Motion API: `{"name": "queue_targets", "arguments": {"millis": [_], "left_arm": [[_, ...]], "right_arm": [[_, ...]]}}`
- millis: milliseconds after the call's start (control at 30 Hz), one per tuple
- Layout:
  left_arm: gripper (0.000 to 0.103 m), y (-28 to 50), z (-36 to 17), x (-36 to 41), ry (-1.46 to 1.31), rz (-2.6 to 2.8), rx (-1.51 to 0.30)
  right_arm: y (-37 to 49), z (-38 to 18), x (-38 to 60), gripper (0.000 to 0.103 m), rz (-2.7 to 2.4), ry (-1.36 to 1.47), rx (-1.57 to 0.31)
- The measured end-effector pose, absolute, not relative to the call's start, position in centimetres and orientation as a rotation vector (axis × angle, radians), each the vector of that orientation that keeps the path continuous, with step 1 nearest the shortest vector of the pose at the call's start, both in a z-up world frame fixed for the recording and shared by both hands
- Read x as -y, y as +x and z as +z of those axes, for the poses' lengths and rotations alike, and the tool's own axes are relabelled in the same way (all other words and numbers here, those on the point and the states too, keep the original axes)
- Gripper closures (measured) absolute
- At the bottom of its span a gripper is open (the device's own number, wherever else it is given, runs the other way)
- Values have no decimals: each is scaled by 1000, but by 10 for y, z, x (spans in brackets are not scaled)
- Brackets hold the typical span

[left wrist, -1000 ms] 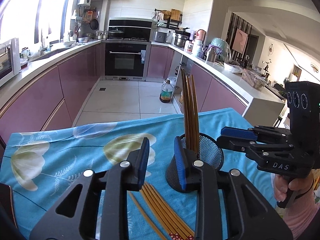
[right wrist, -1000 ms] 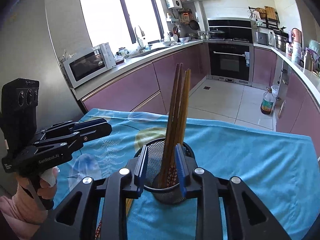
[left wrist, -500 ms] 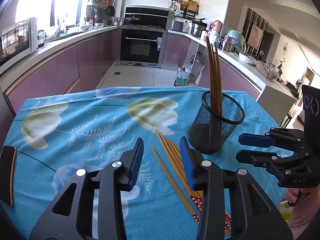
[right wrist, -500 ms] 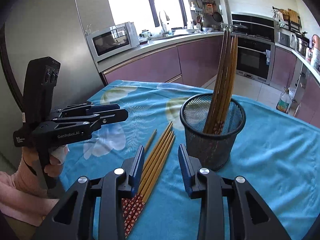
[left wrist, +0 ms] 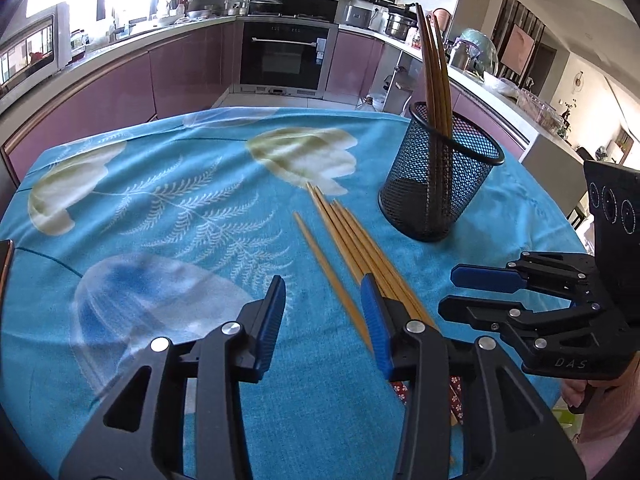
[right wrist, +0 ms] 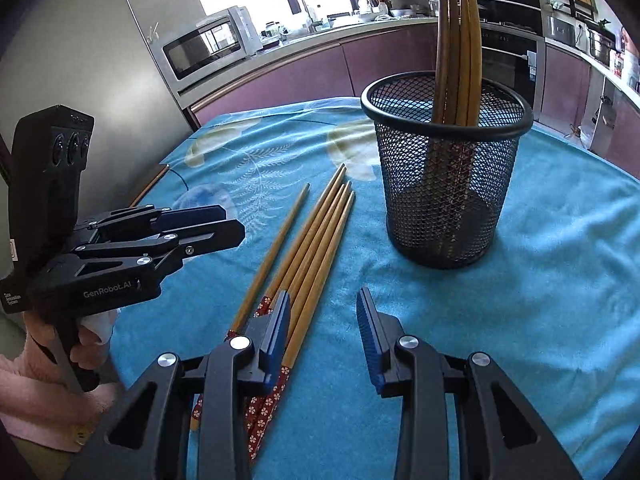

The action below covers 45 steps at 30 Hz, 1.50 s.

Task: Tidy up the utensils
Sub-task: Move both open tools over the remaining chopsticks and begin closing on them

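Observation:
A black mesh holder (left wrist: 440, 184) (right wrist: 446, 176) stands upright on the blue tablecloth with several wooden chopsticks (left wrist: 434, 76) (right wrist: 456, 40) in it. Several more chopsticks (left wrist: 352, 248) (right wrist: 308, 248) lie flat on the cloth beside it, one a little apart from the bundle. My left gripper (left wrist: 322, 312) is open and empty above the near ends of the lying chopsticks; it also shows in the right wrist view (right wrist: 224, 224). My right gripper (right wrist: 322, 324) is open and empty over the patterned ends of the bundle; it also shows in the left wrist view (left wrist: 456, 290).
The table is covered by a blue cloth with leaf and flower prints (left wrist: 168, 208). Its far edge drops to the kitchen floor. Purple cabinets, an oven (left wrist: 288, 48) and a microwave (right wrist: 208, 46) stand beyond. A dark object (left wrist: 5, 264) lies at the table's left edge.
Both grippers have pulled back from the mesh holder and lowered toward the lying chopsticks. The chopsticks in the holder stay put. Both grippers have opened wider.

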<state>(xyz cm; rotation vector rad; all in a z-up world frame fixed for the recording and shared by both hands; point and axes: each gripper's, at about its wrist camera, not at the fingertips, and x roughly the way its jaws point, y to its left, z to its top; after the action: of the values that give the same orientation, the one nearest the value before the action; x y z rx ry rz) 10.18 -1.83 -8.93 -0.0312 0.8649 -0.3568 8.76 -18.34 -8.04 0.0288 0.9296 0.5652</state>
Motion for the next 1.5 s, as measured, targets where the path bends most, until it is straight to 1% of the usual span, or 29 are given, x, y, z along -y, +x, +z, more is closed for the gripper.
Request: {"name": "queue_targets", "arguments": {"millis": [433, 1367, 1500], "left_arm": [[64, 97, -104, 28, -31, -367, -914], [64, 95, -116, 43, 60, -362, -928], [64, 97, -116, 44, 76, -364, -926]], "right_arm": [[87, -92, 174, 70, 531, 1, -948], [84, -93, 163, 70, 450, -103, -938], [87, -97, 156, 73, 434, -124, -942]]}}
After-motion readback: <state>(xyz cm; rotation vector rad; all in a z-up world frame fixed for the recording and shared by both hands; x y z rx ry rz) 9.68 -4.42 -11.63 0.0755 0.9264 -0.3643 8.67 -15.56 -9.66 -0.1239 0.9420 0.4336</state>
